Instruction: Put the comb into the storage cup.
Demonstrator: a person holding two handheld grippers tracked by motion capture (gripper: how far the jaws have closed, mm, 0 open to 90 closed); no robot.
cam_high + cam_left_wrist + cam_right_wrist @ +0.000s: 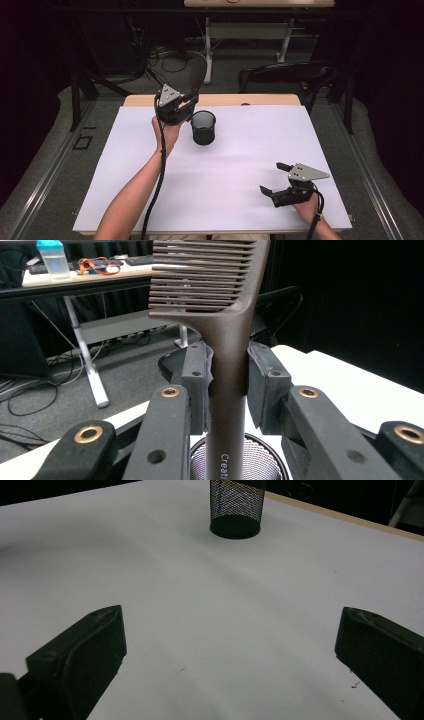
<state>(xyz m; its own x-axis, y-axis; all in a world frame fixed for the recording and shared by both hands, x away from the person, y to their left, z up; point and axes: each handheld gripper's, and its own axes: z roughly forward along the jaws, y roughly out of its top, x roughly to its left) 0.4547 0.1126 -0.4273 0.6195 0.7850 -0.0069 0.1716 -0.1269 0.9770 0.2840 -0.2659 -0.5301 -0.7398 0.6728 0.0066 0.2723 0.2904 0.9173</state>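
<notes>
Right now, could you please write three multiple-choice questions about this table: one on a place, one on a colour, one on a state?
1. Where does the mesh cup stand?
A. on the white table sheet
B. on the floor
C. on a chair

2. What colour is the comb?
A. white
B. dark brown
C. yellow

3. How are the jaws of the right gripper?
A. shut on the comb
B. shut on the cup
C. open, holding nothing

Answers: 1 A, the high view shows the cup upright on the sheet. 2 B, the left gripper clamps its brown handle above the cup. 3 C, the right gripper view shows the jaws wide apart over bare sheet.
</notes>
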